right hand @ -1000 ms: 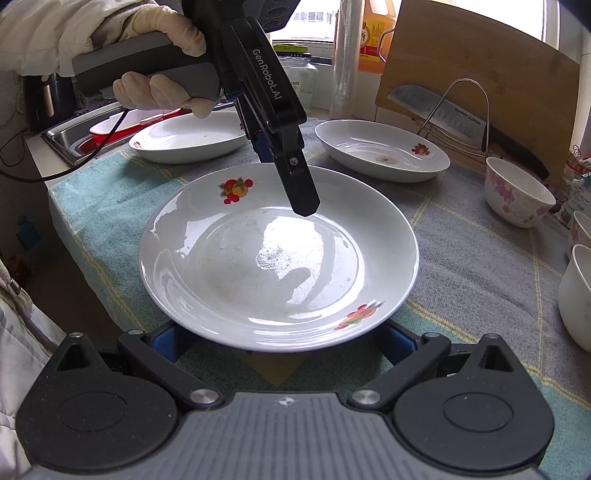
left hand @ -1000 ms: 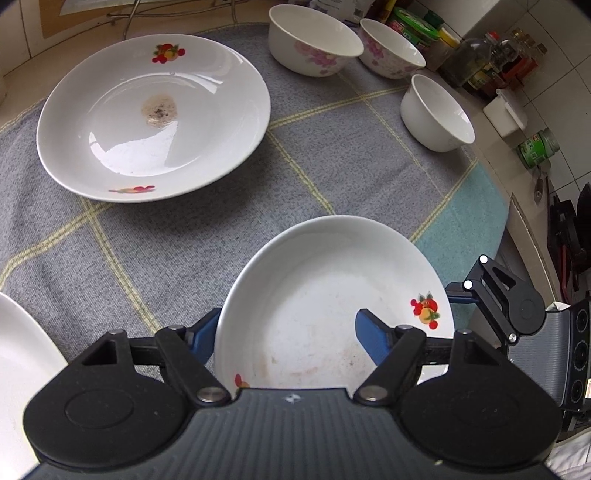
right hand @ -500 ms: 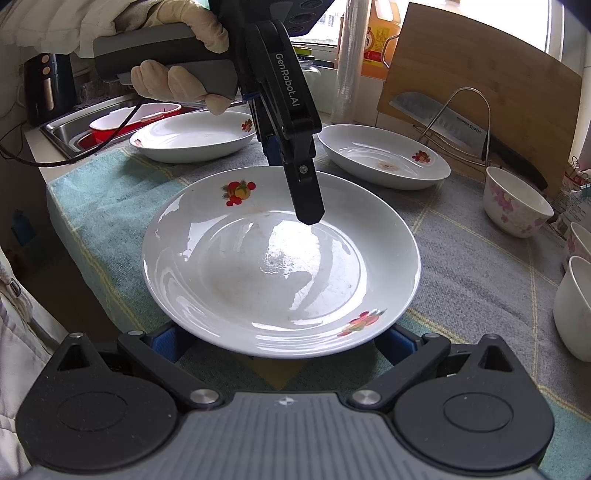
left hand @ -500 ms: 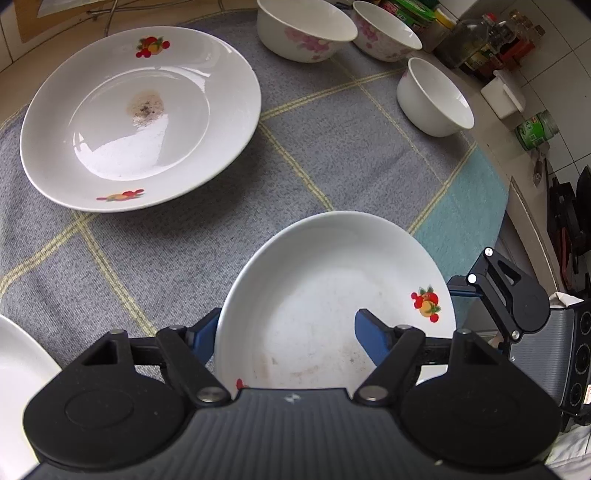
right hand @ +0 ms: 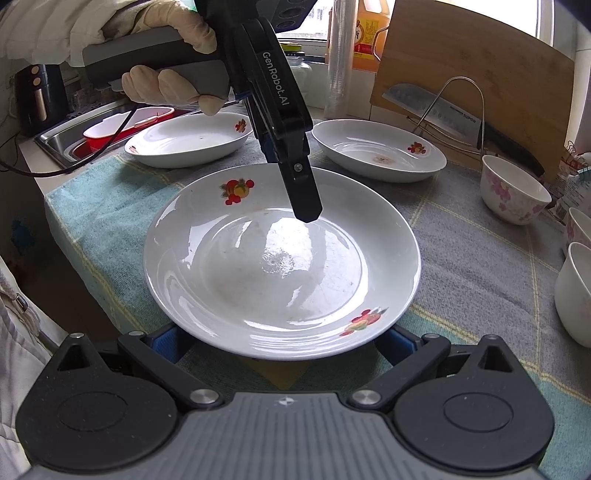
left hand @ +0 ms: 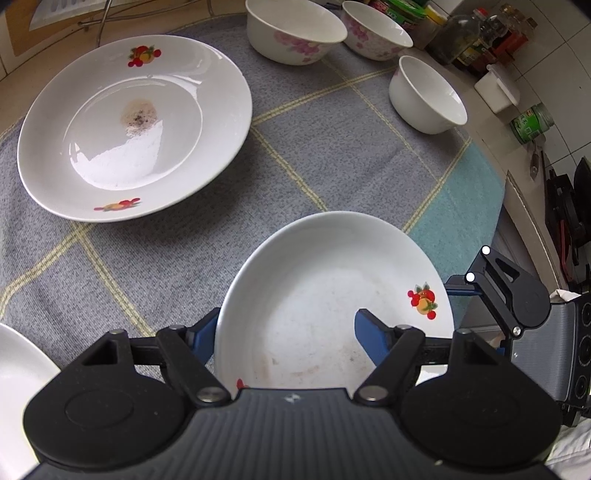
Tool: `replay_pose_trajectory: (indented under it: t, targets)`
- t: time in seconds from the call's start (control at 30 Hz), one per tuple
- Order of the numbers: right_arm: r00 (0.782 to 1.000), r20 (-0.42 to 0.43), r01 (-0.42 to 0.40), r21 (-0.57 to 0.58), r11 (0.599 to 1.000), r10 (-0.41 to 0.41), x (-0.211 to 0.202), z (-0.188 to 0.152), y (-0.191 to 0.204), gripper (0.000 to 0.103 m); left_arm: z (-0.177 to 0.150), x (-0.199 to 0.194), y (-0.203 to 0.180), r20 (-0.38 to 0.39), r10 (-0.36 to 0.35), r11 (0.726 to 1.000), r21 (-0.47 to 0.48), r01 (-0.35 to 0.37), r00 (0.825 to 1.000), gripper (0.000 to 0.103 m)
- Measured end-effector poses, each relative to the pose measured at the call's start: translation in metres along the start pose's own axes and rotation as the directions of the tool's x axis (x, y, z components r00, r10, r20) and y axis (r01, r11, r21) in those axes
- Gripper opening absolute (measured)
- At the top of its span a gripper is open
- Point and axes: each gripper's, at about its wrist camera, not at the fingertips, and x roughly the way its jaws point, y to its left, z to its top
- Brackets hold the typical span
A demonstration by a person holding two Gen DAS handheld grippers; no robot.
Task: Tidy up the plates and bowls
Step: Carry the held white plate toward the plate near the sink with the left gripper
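A white plate with fruit prints (left hand: pixel 325 280) (right hand: pixel 280 266) is at the near edge of the grey checked cloth (left hand: pixel 317 155). My left gripper (left hand: pixel 288 325) is shut on its rim, with one blue finger inside the dish and the other outside. The inner finger (right hand: pixel 306 210) rests on the dish. My right gripper (right hand: pixel 280 343) stands open, its two blue pads under the plate's near edge. A stained second plate (left hand: pixel 133 125) (right hand: pixel 380 151) and a third plate (right hand: pixel 188 136) lie behind. Three bowls (left hand: pixel 295 29) (left hand: pixel 376 29) (left hand: pixel 424 96) stand at the back.
A sink with a red basin (right hand: pixel 122 129) lies past the third plate. A wooden cutting board (right hand: pixel 480 74) and a cleaver on a wire rack (right hand: pixel 436 107) stand behind the stained plate. Jars and bottles (left hand: pixel 480 37) crowd the corner by the bowls. The counter edge (right hand: pixel 74 229) drops off beside the teal cloth.
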Motion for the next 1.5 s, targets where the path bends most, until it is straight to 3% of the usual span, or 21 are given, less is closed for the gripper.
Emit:
replay_pose_trajectory:
  t: [0.83, 1.5]
  targets:
    - [0.998, 0.023, -0.052, -0.058, 0.997, 0.054, -0.020, 0.002, -0.007, 0.103, -0.019, -0.023, -0.017, 0.080, 0.040, 0.998, -0.047, -0.036, 0.996, 0.075]
    - [0.999, 0.018, -0.046, -0.087, 0.995, 0.048, -0.007, 0.036, 0.007, 0.103, -0.030, -0.053, 0.010, 0.133, 0.035, 0.999, -0.041, -0.030, 0.990, 0.075]
